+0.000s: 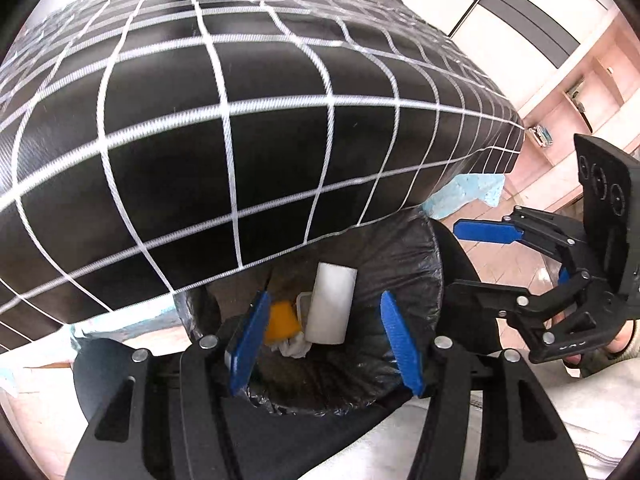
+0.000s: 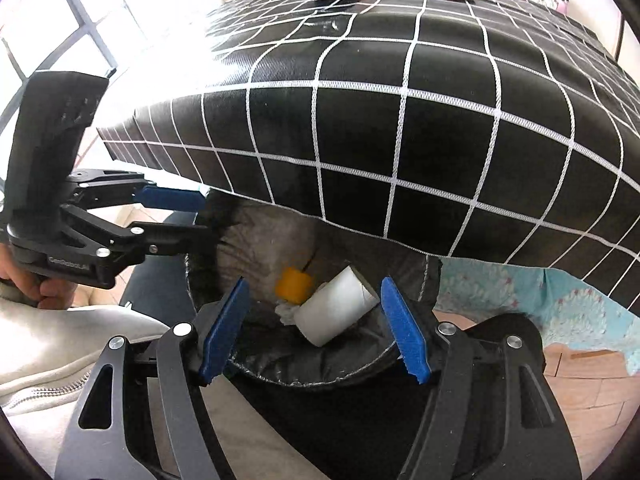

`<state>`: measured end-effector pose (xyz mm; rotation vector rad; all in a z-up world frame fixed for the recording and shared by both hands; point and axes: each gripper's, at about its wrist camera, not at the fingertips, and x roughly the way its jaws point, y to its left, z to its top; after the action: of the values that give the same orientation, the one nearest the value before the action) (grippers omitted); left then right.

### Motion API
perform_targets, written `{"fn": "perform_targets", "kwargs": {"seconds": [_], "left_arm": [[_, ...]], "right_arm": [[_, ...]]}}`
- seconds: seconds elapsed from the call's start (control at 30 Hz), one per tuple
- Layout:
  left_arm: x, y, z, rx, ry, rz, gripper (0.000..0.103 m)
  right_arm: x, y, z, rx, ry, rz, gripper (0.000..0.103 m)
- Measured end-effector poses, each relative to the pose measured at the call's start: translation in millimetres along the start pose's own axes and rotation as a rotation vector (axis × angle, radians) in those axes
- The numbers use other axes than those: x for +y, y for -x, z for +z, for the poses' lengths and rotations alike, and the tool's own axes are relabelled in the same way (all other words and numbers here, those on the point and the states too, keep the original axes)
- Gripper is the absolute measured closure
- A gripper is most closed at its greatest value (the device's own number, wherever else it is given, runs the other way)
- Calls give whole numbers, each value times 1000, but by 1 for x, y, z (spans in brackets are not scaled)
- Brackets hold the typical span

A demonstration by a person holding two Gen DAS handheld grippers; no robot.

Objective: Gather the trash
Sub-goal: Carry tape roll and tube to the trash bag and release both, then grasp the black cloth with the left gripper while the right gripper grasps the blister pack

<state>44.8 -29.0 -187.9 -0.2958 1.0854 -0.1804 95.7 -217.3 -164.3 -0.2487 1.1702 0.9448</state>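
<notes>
You hold both hand-held grippers, left [image 1: 326, 336] and right [image 2: 316, 330], open and empty over the bin [image 1: 400, 264] below the tabletop [image 1: 240, 140] edge; the roll [image 1: 331, 304] lies inside.

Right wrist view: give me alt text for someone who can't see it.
The open, empty right gripper hangs over a black-lined trash bin holding a white roll, an orange cup and crumpled tissue. A black grid-patterned table lies behind; the left gripper is at left.

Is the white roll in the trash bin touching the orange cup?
Cannot tell. In the left wrist view the white roll and the orange cup lie side by side in the bin, with a pale container edge between them.
</notes>
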Motion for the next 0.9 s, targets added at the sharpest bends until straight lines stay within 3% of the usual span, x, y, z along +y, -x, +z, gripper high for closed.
{"fn": "perform_targets", "kwargs": {"seconds": [0.4, 0.9], "left_arm": [[-17, 58, 23, -150, -87, 11, 48], [-4, 100, 78, -309, -70, 33, 48]], "right_arm": [[0, 33, 33, -118, 41, -37, 35], [-15, 60, 92, -238, 84, -109, 35]]}}
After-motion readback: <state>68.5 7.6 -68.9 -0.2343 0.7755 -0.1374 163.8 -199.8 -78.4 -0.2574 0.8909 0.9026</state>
